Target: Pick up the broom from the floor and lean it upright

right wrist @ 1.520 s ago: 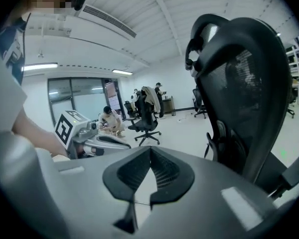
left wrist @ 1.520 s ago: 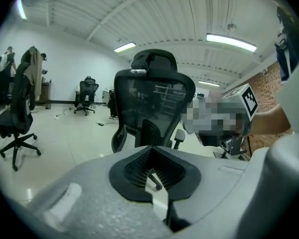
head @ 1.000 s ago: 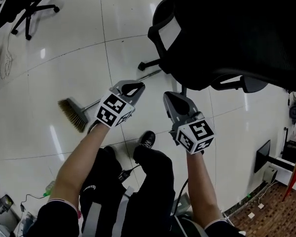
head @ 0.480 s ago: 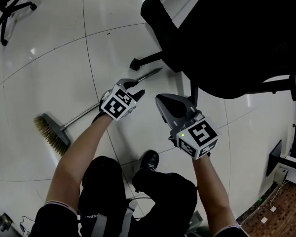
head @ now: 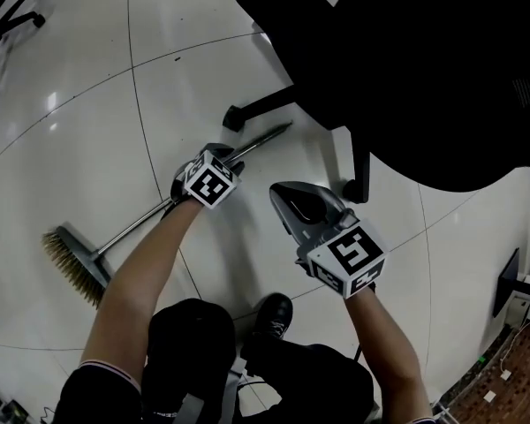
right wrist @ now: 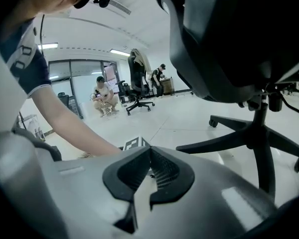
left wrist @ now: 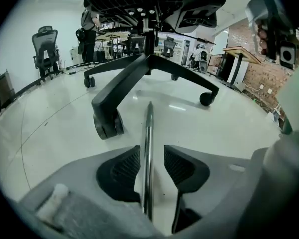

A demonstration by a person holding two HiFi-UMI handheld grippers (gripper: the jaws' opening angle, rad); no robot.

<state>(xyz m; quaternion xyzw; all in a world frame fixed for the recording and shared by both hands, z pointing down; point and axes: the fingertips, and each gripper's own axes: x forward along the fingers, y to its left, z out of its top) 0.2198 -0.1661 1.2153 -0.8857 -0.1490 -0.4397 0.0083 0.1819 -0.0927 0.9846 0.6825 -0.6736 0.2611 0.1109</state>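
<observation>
The right tongs [right wrist: 150, 153] are together and empty. The left tongs [left wrist: 151, 159] stand apart around the handle of the broom [head: 128, 226], not yet pressing it; the broom lies on the floor [head: 71, 104]. When lifted, the smooth handle may slip or knock the chair [head: 261, 106] just beyond.

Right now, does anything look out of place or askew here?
The broom lies flat on the floor, not upright, its handle tip close to a caster of the office chair. The left gripper's open jaws straddle the handle without pressing it. Nothing else stands out.
</observation>
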